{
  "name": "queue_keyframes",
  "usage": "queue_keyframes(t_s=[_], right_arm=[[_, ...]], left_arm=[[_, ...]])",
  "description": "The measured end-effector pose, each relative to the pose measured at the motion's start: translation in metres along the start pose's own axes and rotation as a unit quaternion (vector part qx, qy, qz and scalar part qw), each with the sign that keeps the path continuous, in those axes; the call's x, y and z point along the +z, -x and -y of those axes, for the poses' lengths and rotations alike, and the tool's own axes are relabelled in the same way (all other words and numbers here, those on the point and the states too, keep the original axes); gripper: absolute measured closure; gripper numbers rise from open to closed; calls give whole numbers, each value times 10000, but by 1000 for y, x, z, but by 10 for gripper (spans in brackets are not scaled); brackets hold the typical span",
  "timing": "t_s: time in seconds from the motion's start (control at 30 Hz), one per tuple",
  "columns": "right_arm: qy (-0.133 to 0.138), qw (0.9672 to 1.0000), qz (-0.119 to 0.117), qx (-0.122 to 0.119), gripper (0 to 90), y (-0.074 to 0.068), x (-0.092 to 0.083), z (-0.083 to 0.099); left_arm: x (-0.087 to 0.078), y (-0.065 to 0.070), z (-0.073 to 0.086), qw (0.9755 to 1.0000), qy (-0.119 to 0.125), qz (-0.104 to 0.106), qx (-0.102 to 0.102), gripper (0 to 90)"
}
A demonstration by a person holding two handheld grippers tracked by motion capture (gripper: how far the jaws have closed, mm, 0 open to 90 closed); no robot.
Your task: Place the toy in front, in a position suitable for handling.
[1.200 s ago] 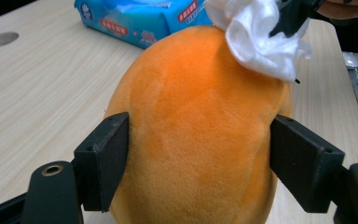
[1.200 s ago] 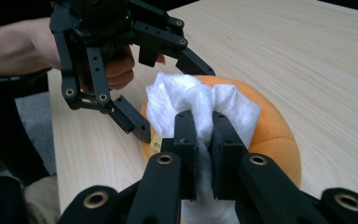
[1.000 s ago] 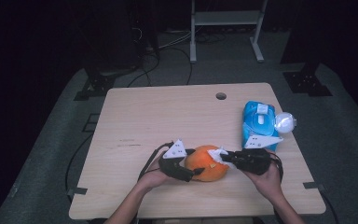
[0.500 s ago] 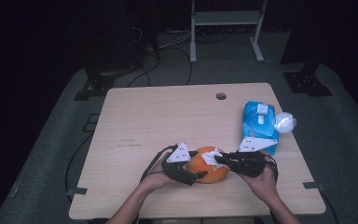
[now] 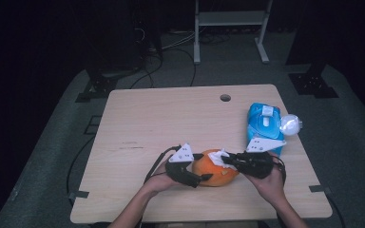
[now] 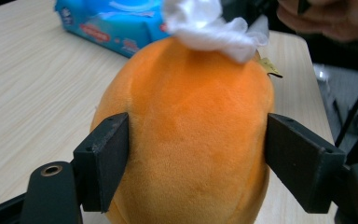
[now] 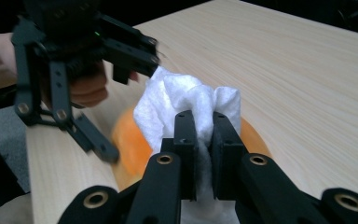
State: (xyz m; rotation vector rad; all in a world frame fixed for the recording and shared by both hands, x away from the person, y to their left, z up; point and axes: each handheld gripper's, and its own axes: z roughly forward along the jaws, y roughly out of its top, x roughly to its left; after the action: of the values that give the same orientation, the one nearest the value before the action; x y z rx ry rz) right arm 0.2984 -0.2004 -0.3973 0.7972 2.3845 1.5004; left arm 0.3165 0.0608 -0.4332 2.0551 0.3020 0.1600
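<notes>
An orange plush fruit (image 5: 214,172) lies on the wooden table (image 5: 161,118) near its front edge. My left gripper (image 5: 200,167) is shut on it from the left, a black pad pressing each side of the orange plush fruit (image 6: 186,140). A crumpled white wipe (image 5: 217,157) rests on top of the fruit. My right gripper (image 5: 228,160) comes in from the right and is shut on that white wipe (image 7: 186,107), with the orange fruit (image 7: 130,144) beneath it. The left gripper (image 7: 121,70) and its hand show beyond the wipe in the right gripper view.
A blue pack of wet wipes (image 5: 265,124) lies at the table's right side, with a round white lid (image 5: 291,125) beside it. The same blue pack (image 6: 116,23) sits behind the fruit. A cable hole (image 5: 225,98) is near the far edge. Bare wood spreads to the left.
The right gripper with the wipe has shifted slightly left over the top of the fruit. The left gripper keeps its hold and has barely moved.
</notes>
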Motion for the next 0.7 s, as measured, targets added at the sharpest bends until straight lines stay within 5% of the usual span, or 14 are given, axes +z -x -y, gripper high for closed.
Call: queue_keyframes(t_s=[0.1, 0.17, 0.27, 0.33, 0.47, 0.63, 0.7], right_arm=[[-93, 9998, 106, -160, 818, -3, 2, -2], [-90, 9999, 132, -21, 818, 3, 0, 1], [-81, 9995, 231, 182, 818, 13, -5, 8], [-70, 9994, 286, 205, 818, 14, -8, 8], [-103, 9994, 329, -10, 818, 3, -4, 4], [-147, 9992, -95, -357, 817, -23, 11, -4], [-258, 9981, -85, -558, 818, -29, 15, -4]], left_arm=[[-1, -1, 1, 10000, -21, 16, 2, 235], [-5, -5, 3, 9999, 21, 72, -70, 225], [-6, -12, 3, 9987, 146, -60, -475, 144], [-4, -17, 5, 9969, 126, 43, -774, 142], [-2, -11, 3, 9983, -13, -1, -574, 236], [4, 9, -5, 9994, -297, -24, 155, 248], [5, 13, -5, 9987, -373, -53, 340, 248]])
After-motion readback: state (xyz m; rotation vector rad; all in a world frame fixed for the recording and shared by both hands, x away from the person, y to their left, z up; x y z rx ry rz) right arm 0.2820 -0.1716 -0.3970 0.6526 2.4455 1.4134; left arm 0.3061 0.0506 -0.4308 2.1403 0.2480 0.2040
